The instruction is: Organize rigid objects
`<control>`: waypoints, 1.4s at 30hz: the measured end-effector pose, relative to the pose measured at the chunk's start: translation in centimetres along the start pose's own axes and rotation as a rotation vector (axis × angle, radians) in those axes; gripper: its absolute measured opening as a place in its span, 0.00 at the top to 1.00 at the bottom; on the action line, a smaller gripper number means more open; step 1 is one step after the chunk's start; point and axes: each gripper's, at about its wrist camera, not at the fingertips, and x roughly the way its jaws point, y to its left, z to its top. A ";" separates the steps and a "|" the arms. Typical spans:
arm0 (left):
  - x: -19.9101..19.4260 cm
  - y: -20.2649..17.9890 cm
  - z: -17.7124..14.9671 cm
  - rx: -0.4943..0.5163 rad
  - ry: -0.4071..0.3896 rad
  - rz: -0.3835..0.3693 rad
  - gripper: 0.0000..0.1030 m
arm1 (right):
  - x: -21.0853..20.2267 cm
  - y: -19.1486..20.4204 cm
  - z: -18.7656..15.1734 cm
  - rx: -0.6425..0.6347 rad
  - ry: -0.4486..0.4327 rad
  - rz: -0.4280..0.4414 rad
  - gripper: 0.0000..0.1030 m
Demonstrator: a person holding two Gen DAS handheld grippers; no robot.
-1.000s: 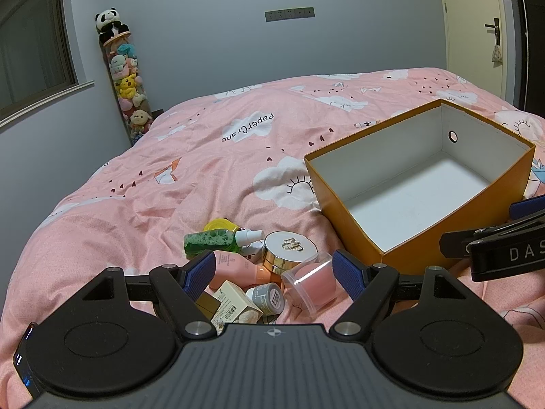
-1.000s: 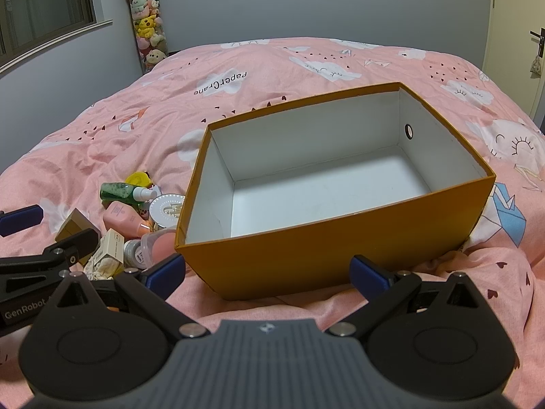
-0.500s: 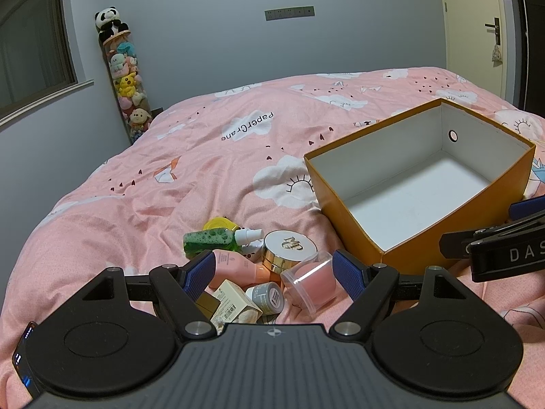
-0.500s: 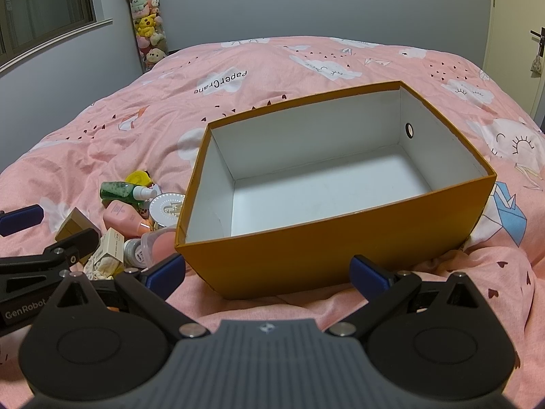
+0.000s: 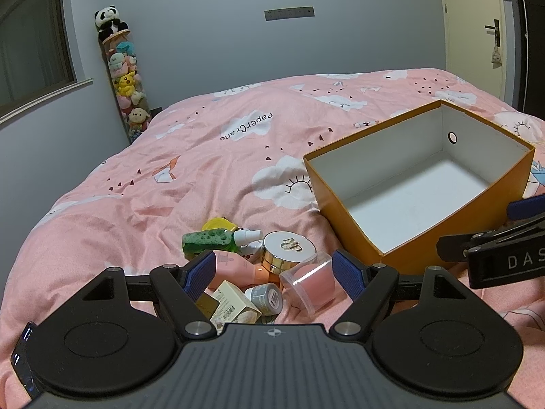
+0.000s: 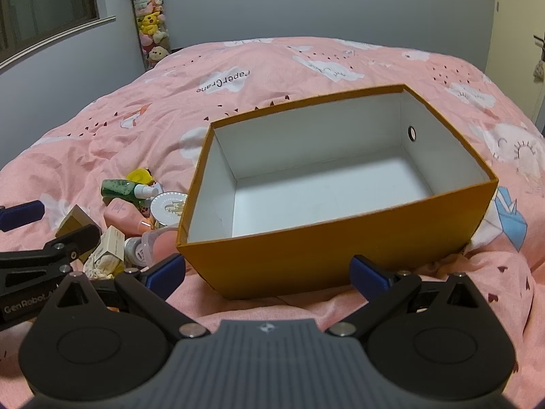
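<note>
An empty orange box [image 5: 344, 201] with a white inside lies on the pink bed; it also shows in the right wrist view [image 6: 333, 248]. A pile of small toiletries lies left of it: a green spray bottle [image 5: 211, 240], a round gold compact [image 5: 289, 252], a pink bottle [image 5: 235, 269], a clear cup with pink inside [image 5: 311, 284], a small grey jar [image 5: 267, 298] and a cream carton [image 5: 231, 308]. My left gripper [image 5: 274, 272] is open and empty, just in front of the pile. My right gripper [image 6: 267, 272] is open and empty before the box's near wall.
The pink patterned duvet [image 5: 211, 156] covers the whole bed, wrinkled around the pile. A tall tube of plush toys [image 5: 126, 85] stands in the far left corner by the window. A door [image 5: 477, 34] is at the far right.
</note>
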 end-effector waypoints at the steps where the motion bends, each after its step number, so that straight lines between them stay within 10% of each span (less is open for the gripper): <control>1: 0.0 0.0 0.0 0.002 0.002 -0.003 0.12 | -0.1 0.1 0.0 -0.010 -0.004 0.001 0.02; 11: 1.0 0.9 0.2 -0.038 0.029 -0.040 0.18 | 0.3 2.0 1.4 -0.138 -0.025 0.053 0.04; 28: 5.2 6.8 1.8 -0.132 0.179 -0.210 0.43 | 4.2 5.9 6.2 -0.422 0.003 0.201 0.35; 42: 9.2 14.3 0.8 -0.356 0.369 -0.075 0.29 | 11.2 12.2 8.0 -0.565 0.152 0.379 0.54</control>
